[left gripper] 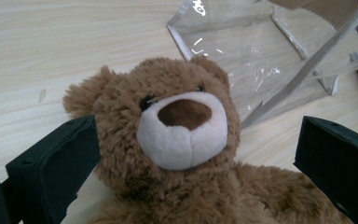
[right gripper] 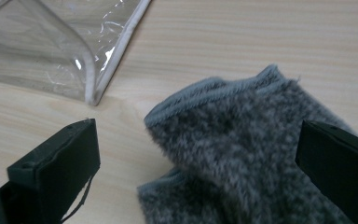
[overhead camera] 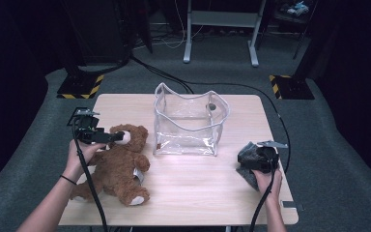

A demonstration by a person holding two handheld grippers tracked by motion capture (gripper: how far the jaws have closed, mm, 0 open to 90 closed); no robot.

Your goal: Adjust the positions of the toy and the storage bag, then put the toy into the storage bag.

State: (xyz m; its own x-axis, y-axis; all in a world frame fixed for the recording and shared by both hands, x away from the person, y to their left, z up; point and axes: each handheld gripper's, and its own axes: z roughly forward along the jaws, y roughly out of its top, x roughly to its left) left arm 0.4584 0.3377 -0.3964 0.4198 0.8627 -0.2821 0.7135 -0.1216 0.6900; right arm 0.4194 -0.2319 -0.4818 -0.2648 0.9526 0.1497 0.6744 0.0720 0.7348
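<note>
Left gripper (overhead camera: 117, 137) is at the teddy bear's (overhead camera: 118, 166) head, jaws spread wide. In the left gripper view the jaws sit either side of the bear's (left gripper: 182, 154) face, one near its cheek, the other well off to the side; pads not pressing on it. Nothing held.

Right gripper (overhead camera: 257, 157) is low over the grey cloth (overhead camera: 247, 157) near the table's (overhead camera: 198, 193) right edge, jaws also wide apart. In the right gripper view the grey cloth (right gripper: 242, 154) lies crumpled between the jaws, fuzzy with a stitched hem; can't tell if either pad touches it, no squeeze visible.

Bear lies on its back at the left of the table, head toward the far side, brown fur, pale muzzle, dark nose. A white tag (overhead camera: 137, 175) sits at its side; too small to read any writing.

Clear plastic bag (overhead camera: 189, 123) stands open-topped at table centre, between bear and cloth, apart from both. Small brownish patch low on its front-left corner, maybe a label, unreadable. No legible brand or text anywhere.
</note>
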